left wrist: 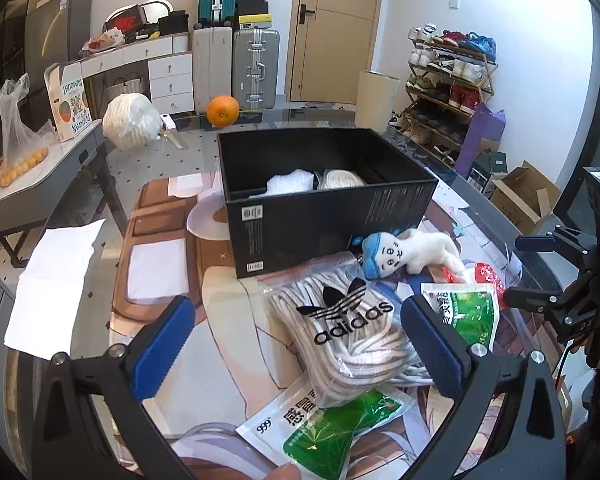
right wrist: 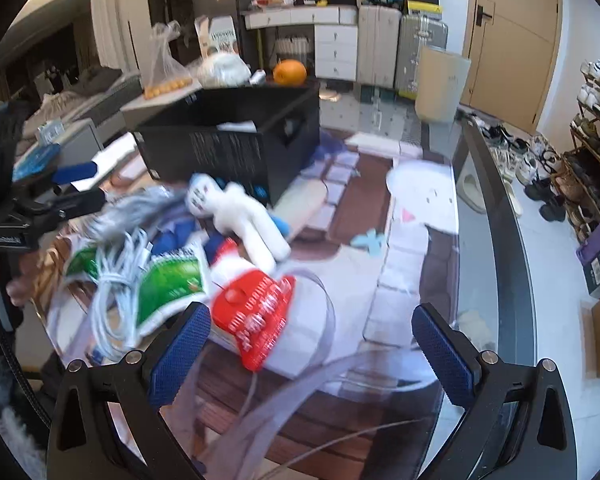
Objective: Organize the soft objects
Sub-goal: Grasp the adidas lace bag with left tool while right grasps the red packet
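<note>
Beside black box (left wrist: 324,200), white plush doll (left wrist: 412,254)

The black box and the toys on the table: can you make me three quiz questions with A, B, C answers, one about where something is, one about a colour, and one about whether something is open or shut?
1. Where is the plush doll?
A. inside the black box
B. on the table in front of the box
C. on the floor

2. What colour is the doll's hat?
A. blue
B. yellow
C. pink

3. How is the left gripper?
A. shut on the doll
B. shut on nothing
C. open

Answers: 1 B, it lies against the box's front; 2 A, the cap looks blue; 3 C, its fingers stand wide apart over the bag of laces.
</note>
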`<move>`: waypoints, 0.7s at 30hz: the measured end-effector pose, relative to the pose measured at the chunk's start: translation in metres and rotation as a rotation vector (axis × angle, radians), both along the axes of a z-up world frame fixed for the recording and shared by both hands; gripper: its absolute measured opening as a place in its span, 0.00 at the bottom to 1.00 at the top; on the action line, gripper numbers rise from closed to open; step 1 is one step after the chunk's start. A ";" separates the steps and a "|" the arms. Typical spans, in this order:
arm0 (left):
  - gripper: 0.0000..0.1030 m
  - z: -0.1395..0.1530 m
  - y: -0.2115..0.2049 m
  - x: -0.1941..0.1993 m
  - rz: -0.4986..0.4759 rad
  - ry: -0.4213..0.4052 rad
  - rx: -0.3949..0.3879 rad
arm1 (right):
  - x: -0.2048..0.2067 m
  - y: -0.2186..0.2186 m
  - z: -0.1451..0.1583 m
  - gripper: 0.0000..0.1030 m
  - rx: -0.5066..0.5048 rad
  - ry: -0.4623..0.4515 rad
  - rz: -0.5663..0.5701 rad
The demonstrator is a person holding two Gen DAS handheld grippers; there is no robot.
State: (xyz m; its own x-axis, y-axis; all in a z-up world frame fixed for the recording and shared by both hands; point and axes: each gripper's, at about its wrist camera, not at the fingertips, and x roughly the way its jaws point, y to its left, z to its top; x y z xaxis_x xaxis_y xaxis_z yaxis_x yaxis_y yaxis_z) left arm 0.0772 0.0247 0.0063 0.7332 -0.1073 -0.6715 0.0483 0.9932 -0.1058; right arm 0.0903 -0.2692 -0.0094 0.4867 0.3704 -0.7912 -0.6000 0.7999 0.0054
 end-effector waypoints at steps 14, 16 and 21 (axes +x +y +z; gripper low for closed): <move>1.00 -0.002 -0.006 0.002 -0.018 0.016 0.007 | -0.003 0.034 -0.024 0.99 -0.030 0.047 0.074; 1.00 -0.002 -0.006 0.002 -0.018 0.018 0.008 | -0.002 0.041 -0.028 0.99 -0.041 0.050 0.071; 1.00 -0.003 -0.007 0.004 -0.019 0.026 0.016 | -0.002 0.051 -0.029 0.99 -0.042 0.043 0.069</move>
